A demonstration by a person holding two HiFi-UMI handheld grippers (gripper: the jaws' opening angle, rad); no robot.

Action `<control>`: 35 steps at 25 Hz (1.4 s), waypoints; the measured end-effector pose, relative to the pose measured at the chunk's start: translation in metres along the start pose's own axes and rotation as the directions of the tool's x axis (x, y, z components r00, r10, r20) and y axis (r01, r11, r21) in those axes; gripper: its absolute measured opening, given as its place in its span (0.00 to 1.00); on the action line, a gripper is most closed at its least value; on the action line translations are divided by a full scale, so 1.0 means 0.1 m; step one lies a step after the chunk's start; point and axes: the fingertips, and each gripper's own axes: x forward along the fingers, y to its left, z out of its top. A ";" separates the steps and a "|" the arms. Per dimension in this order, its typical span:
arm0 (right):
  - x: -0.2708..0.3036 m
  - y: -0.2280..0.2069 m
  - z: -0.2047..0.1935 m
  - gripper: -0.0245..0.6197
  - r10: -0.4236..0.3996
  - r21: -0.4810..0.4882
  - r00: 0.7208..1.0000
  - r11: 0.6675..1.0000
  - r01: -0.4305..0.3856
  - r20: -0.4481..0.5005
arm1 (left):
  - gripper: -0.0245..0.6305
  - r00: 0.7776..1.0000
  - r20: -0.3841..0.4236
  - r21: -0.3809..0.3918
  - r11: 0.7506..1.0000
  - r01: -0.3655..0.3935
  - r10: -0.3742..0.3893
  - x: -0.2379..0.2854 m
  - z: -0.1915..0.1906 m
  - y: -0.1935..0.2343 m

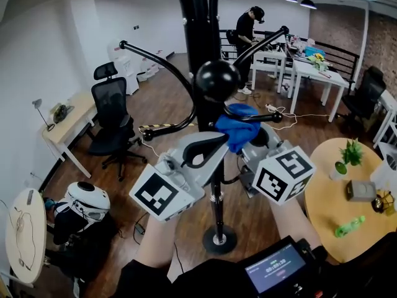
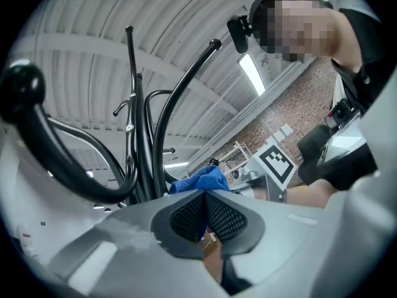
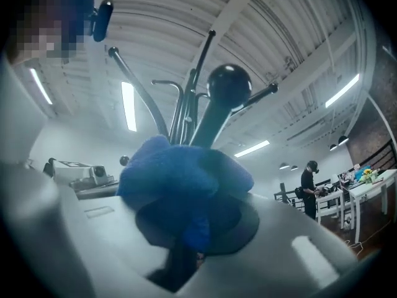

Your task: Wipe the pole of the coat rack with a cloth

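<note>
**Cloth (image 1: 236, 132) at the coat rack pole (image 1: 201, 36), centre of frame**
Right gripper (image 1: 248, 138): fingers clamped on the bunched cloth. Left gripper (image 1: 217, 143): fingers closed on its edge (blue sliver in the seam). Best pressed flat against the pole, then stroked downward. In the way: knobbed hook (image 1: 217, 81) directly above. Office chair (image 1: 111, 113) stands well apart at left.

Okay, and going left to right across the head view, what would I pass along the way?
Round white table → wooden desk → black office chair → coat rack pole → blue cloth → round wooden table.
</note>
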 end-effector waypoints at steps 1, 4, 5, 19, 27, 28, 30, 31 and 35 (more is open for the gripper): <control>0.02 0.00 0.02 0.12 0.000 0.000 1.000 1.000 0.000 0.007 | 0.04 1.000 0.002 0.012 1.000 0.002 -0.002 0.01 0.02 0.03; 0.02 0.00 -0.04 0.12 0.013 -0.011 1.000 1.000 -0.013 0.026 | 0.04 1.000 0.005 0.009 1.000 0.015 -0.015 0.00 -0.03 0.04; 0.00 0.00 -0.10 0.12 0.015 -0.016 1.000 1.000 -0.015 0.022 | 0.04 1.000 0.001 0.002 1.000 0.023 -0.023 -0.01 -0.09 0.02; -0.55 0.01 -2.02 0.12 -0.015 0.165 0.965 0.984 0.060 -0.261 | 0.04 0.958 -0.256 -0.113 0.988 0.106 -0.132 -0.43 -1.68 -0.68; -0.74 0.04 -2.79 0.12 -0.028 0.126 0.893 0.988 0.094 -0.448 | 0.04 0.954 -0.277 -0.170 0.983 0.069 -0.115 -0.52 -2.06 -0.78; -0.75 0.04 -2.83 0.12 -0.019 0.127 0.887 0.988 0.088 -0.462 | 0.04 0.953 -0.283 -0.168 0.984 0.063 -0.109 -0.52 -2.08 -0.78; -0.77 0.06 -2.87 0.12 -0.009 0.141 0.883 0.986 0.085 -0.469 | 0.04 0.950 -0.295 -0.164 0.985 0.061 -0.108 -0.54 -2.09 -0.82; -0.79 0.07 -2.88 0.12 -0.008 0.150 0.885 0.985 0.088 -0.466 | 0.04 0.947 -0.301 -0.169 0.984 0.061 -0.110 -0.56 -2.09 -0.84; -0.93 0.09 -2.92 0.12 -0.029 0.189 0.895 0.974 0.125 -0.444 | 0.04 0.950 -0.299 -0.201 0.979 0.029 -0.089 -0.72 -2.04 -0.85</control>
